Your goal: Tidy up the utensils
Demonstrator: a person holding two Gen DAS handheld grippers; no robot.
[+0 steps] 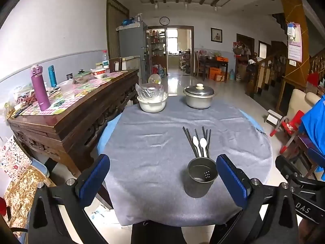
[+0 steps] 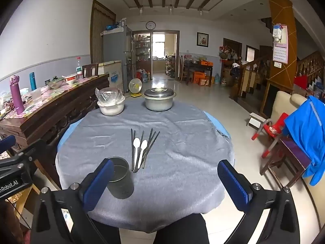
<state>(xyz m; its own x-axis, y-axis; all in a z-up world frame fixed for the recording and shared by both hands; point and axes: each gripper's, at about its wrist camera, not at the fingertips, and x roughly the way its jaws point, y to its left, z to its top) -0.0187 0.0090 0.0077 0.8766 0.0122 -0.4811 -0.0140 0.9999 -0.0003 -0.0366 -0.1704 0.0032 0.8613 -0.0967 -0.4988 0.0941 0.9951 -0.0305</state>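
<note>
The left gripper (image 1: 162,174) hovers with its blue-padded fingers (image 1: 93,178) spread wide and nothing held, tilted down over the near edge of a round counter (image 1: 154,207) draped in grey cloth. The right gripper (image 2: 165,180) is likewise spread wide and empty, hanging over the same near edge with its blue fingers (image 2: 233,185) apart. Just ahead of both stands an upright metal cup (image 1: 201,177), open at the top with small holes in its wall; in the right wrist view it sits partly behind that gripper's left finger. Directly beyond the cup, lying flat on the cloth near the middle of the counter, is a bundle of dark chopsticks (image 1: 190,140) fanned slightly outward, with two white spoons (image 1: 200,144) resting among them, bowls pointing away. The near ends of the utensils lie just beside the cup's rim. At the far edge of the counter, well apart from the utensils, sit a white bowl (image 1: 152,104) covered with clear plastic and, to its right, a lidded metal pot (image 1: 199,98). A dark wooden sideboard (image 1: 67,122) stands just to the left of the counter, carrying a purple bottle (image 1: 39,88).
</note>
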